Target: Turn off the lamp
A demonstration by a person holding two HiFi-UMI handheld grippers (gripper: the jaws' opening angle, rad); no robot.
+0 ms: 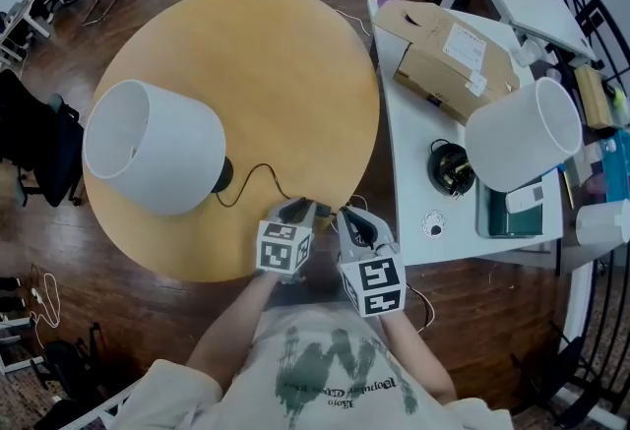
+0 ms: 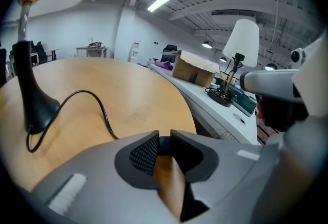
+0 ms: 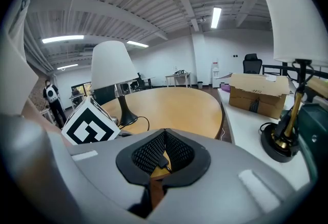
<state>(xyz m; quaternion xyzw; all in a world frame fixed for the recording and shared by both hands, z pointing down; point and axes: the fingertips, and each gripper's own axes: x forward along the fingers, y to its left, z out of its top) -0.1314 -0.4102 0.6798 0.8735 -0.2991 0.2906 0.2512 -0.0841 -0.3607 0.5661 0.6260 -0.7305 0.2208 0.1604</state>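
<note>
A lamp with a white shade (image 1: 153, 148) and a black base (image 1: 222, 174) stands on the round wooden table (image 1: 276, 54). Its black cord (image 1: 258, 172) runs to the near edge, where both grippers sit side by side. My left gripper (image 1: 300, 210) (image 2: 164, 138) has its jaws close together with a dark piece, seemingly the cord's switch, filling the narrow gap. The cord (image 2: 100, 107) passes out of sight under its left jaw. My right gripper (image 1: 346, 215) (image 3: 165, 133) has its tips together, and a short black length of the cord (image 3: 163, 162) shows between its pads.
A white table (image 1: 413, 172) butts against the round one on the right. It carries a cardboard box (image 1: 448, 59), a second white-shaded lamp (image 1: 522, 133) on a dark base (image 1: 451, 167) and a green tray (image 1: 497, 216). Dark chairs (image 1: 39, 153) stand at the left.
</note>
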